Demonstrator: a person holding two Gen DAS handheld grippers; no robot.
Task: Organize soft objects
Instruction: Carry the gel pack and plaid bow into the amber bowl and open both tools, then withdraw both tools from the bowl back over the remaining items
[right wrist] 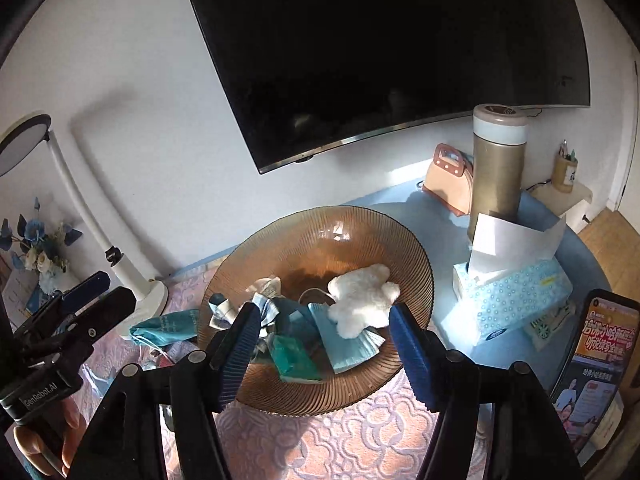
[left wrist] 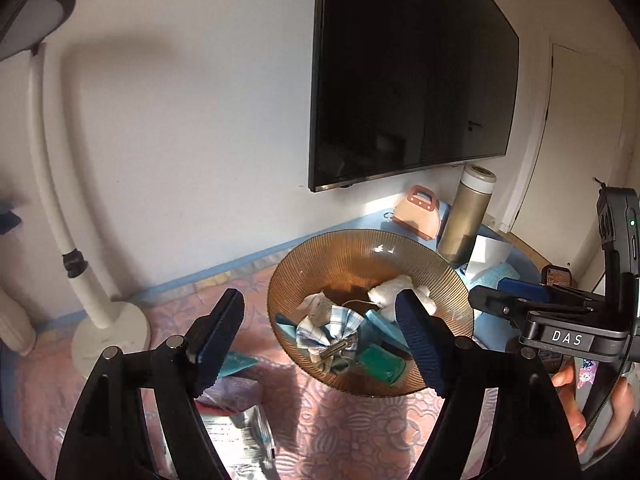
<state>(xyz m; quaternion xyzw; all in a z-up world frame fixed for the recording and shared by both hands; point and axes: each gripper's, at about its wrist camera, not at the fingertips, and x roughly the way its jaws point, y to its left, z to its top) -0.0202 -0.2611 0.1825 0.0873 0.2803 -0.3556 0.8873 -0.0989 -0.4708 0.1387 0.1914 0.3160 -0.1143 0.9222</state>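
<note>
A ribbed amber glass bowl (left wrist: 320, 256) (right wrist: 280, 240) stands on the pink lace cloth. In it lie a white plush toy (right wrist: 360, 300) (left wrist: 394, 292), a plaid cloth bow (left wrist: 330, 330), blue face masks (right wrist: 348, 340) and a green packet (right wrist: 294, 356) (left wrist: 380, 364). My left gripper (left wrist: 320, 340) is open and empty, just in front of the bowl. My right gripper (right wrist: 320, 344) is open and empty over the bowl's near rim. A teal mask packet (right wrist: 168, 330) lies on the cloth left of the bowl.
A white desk lamp (right wrist: 136, 280) stands at the left by the wall. A gold thermos (right wrist: 498, 168), a pink case (right wrist: 446, 178), a blue tissue box (right wrist: 516, 296) and a phone (right wrist: 600, 364) stand at the right. A TV (right wrist: 380, 48) hangs on the wall.
</note>
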